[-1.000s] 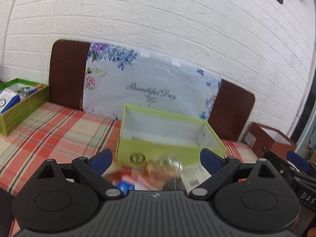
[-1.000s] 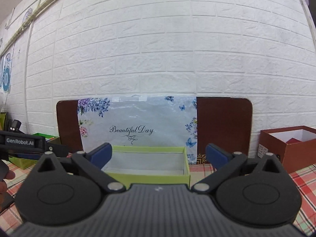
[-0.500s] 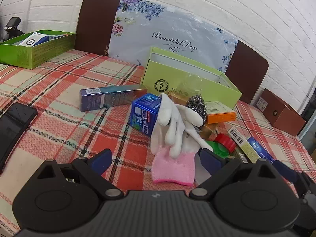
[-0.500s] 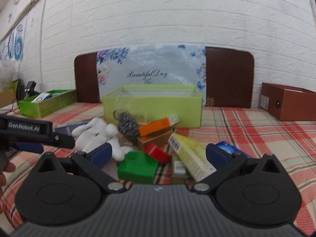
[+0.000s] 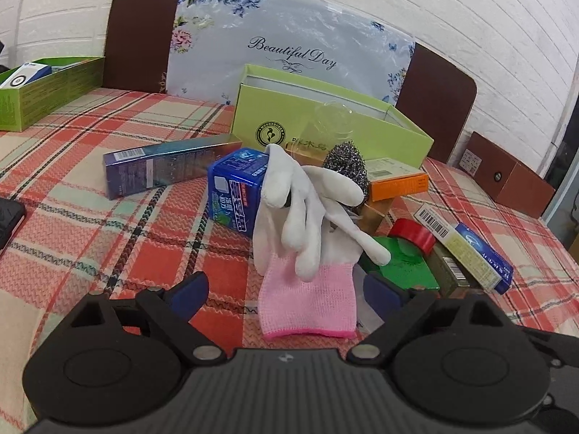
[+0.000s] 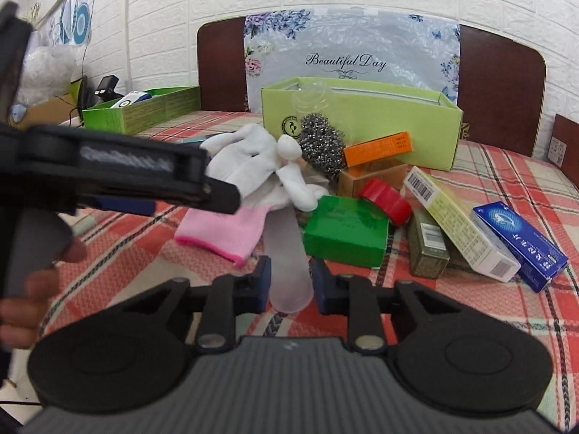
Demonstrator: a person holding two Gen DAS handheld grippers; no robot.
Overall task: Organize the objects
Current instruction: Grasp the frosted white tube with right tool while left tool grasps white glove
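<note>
Clamping the right tongs (image 6: pixel 291 282) on the near end of a frosted tube (image 6: pixel 287 253), pads pressing both sides, its far end running under the glove (image 6: pixel 253 166) and beside the green box (image 6: pixel 343 235); probably gripping low to slide it out without dragging the pile. Holding the left tongs (image 5: pixel 287 291) wide apart and gripping nothing, straddling the glove's pink cuff, seemingly readying to lift it off the tube. Crowding the middle of the bed (image 5: pixel 90 224) with cartons and a steel scourer (image 6: pixel 320 143). Leaving bare plaid toward the near edge for pulling back. Waiting behind the pile, toward the headboard edge, the open lime box (image 6: pixel 398 123), likely the destination.
</note>
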